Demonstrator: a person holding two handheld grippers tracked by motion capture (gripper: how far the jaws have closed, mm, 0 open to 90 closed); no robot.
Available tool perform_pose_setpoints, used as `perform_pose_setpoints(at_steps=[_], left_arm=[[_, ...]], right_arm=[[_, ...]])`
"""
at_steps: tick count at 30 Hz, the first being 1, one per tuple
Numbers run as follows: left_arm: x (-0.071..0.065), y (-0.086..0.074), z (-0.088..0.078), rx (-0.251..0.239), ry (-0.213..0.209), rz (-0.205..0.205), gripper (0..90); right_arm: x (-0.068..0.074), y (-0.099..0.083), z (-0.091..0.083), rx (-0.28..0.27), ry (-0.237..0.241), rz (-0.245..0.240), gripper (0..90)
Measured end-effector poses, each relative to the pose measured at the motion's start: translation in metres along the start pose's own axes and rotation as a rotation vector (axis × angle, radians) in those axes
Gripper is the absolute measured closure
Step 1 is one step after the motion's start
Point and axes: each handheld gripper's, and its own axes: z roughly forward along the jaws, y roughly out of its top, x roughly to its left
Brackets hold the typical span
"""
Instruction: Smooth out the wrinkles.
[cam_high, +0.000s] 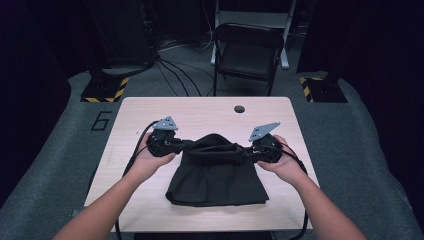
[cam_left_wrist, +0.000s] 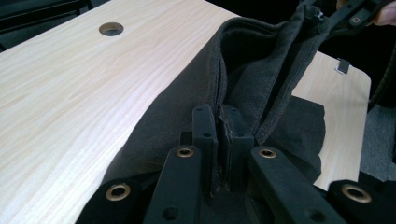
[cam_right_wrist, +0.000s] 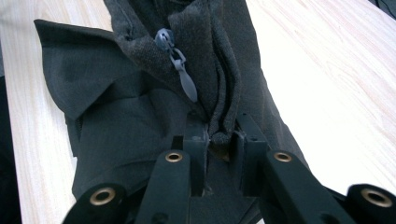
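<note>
A dark grey skirt (cam_high: 217, 175) lies on the light wooden table (cam_high: 200, 112), its waistband lifted and stretched between both grippers. My left gripper (cam_high: 181, 144) is shut on the waistband's left end; in the left gripper view the jaws pinch the hem of the skirt (cam_left_wrist: 243, 79) at my left gripper (cam_left_wrist: 223, 135). My right gripper (cam_high: 248, 151) is shut on the right end. In the right gripper view my right gripper (cam_right_wrist: 219, 140) clamps a bunched fold of the skirt (cam_right_wrist: 140, 116), just below a grey zipper pull (cam_right_wrist: 180, 70). The lower part rests flat on the table.
A round cable hole (cam_high: 239, 108) sits near the table's far edge. A black folding chair (cam_high: 247, 50) stands behind the table, with cables (cam_high: 175, 70) on the floor. Yellow-black striped bases (cam_high: 105, 90) flank the far corners.
</note>
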Motion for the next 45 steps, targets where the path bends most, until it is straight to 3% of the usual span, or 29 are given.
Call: perform_pose_setpoints(at_steps=[16,18,21,24,36,44,45], left_arm=[[-0.022,-0.033,0.003,-0.004,-0.067,-0.017,85.9],[-0.028,-0.043,0.007,0.008,-0.081,-0.022,85.8],[-0.033,-0.051,0.013,0.018,-0.096,-0.022,85.8],[-0.038,-0.060,0.016,0.027,-0.098,-0.014,85.7],[-0.042,-0.099,0.033,0.070,-0.104,-0.068,84.8],[-0.042,-0.099,0.026,0.067,-0.116,-0.082,79.8],[-0.043,-0.100,0.026,0.064,-0.113,-0.083,74.7]], right_arm=[[0.018,-0.023,0.005,0.018,0.003,-0.019,75.7],[0.022,-0.030,0.007,0.020,-0.007,-0.042,75.8],[0.025,-0.037,0.011,0.036,-0.009,-0.039,75.9],[0.028,-0.044,0.014,0.053,-0.005,-0.044,75.8],[0.046,-0.067,0.033,0.097,-0.006,-0.061,72.4],[0.045,-0.069,0.026,0.068,0.003,0.008,65.7],[0.043,-0.070,0.021,0.053,0.012,0.030,63.0]])
